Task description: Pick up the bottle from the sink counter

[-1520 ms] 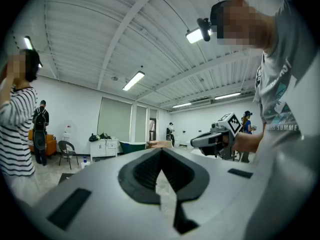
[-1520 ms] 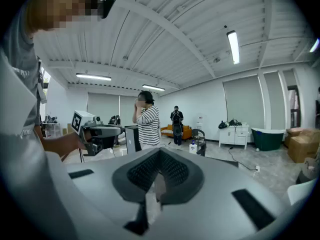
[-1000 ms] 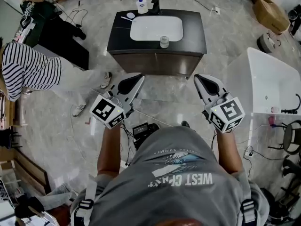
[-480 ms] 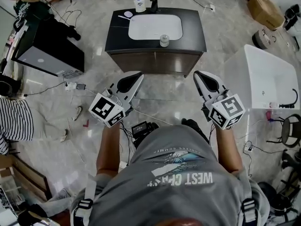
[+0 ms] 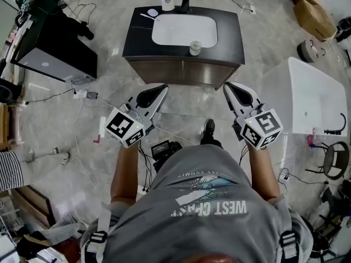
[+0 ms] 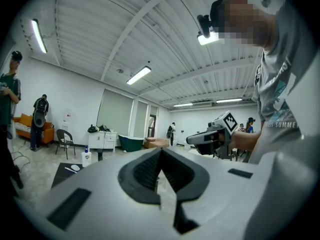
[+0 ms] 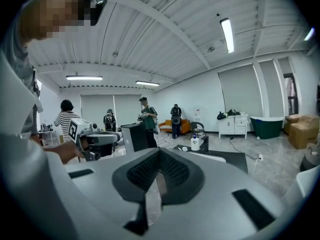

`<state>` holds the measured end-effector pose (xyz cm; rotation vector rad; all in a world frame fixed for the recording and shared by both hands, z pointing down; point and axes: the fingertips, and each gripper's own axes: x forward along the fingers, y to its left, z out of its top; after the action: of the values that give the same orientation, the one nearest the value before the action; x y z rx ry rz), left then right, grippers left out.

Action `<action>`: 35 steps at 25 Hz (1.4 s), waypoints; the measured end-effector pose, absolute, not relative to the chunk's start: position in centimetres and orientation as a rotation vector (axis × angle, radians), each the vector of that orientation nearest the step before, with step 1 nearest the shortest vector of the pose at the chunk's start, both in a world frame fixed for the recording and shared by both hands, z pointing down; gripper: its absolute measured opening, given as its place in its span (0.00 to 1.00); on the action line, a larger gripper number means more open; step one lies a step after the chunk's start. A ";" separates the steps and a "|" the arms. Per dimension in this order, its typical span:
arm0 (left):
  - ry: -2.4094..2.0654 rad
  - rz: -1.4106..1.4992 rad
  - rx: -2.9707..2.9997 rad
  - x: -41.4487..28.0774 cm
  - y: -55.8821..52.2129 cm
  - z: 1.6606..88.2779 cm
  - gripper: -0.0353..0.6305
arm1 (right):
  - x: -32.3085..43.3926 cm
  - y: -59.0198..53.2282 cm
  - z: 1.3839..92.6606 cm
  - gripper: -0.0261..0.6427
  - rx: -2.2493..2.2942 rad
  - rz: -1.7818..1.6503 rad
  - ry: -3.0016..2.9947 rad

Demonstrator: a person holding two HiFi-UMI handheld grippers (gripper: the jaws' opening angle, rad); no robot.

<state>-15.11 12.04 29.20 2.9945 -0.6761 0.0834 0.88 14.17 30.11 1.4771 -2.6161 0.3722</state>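
Observation:
The bottle [image 5: 167,0], white with a blue pump, stands at the back left of the dark sink counter [image 5: 228,39], beside the black faucet [image 5: 185,0]. It also shows small and far off as the bottle [image 6: 86,157] in the left gripper view and the bottle [image 7: 195,143] in the right gripper view. A small clear jar [image 5: 194,48] sits at the basin's front rim. My left gripper [image 5: 159,92] and right gripper [image 5: 231,89] are held side by side over the floor, short of the counter. Both are shut with nothing between the jaws.
A black cabinet [image 5: 52,45] stands at the left and a white bathtub [image 5: 318,97] at the right. Cables and a black device [image 5: 164,149] lie on the marble floor by my feet. A person in a striped shirt [image 5: 8,169] is at the left edge.
The striped-shirt person has moved away from beside the counter to the far left edge. The counter has shifted slightly right in view. Both grippers stay shut and level.

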 end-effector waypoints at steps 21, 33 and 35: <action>-0.944 0.159 2.876 -4.7 4.3 30.5 0.06 | 9.8 2.1 32.0 0.04 1.170 0.421 -2.785; -0.968 0.218 2.847 -3.1 2.0 31.9 0.06 | 10.6 -0.8 33.3 0.04 1.102 0.460 -2.816; -0.941 0.206 2.846 -3.3 1.0 32.1 0.06 | 10.4 -1.2 33.5 0.04 1.126 0.467 -2.795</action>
<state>-3.33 0.97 32.09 2.8456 -0.9407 0.2062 10.37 -1.21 33.55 1.1261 -2.7954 0.4672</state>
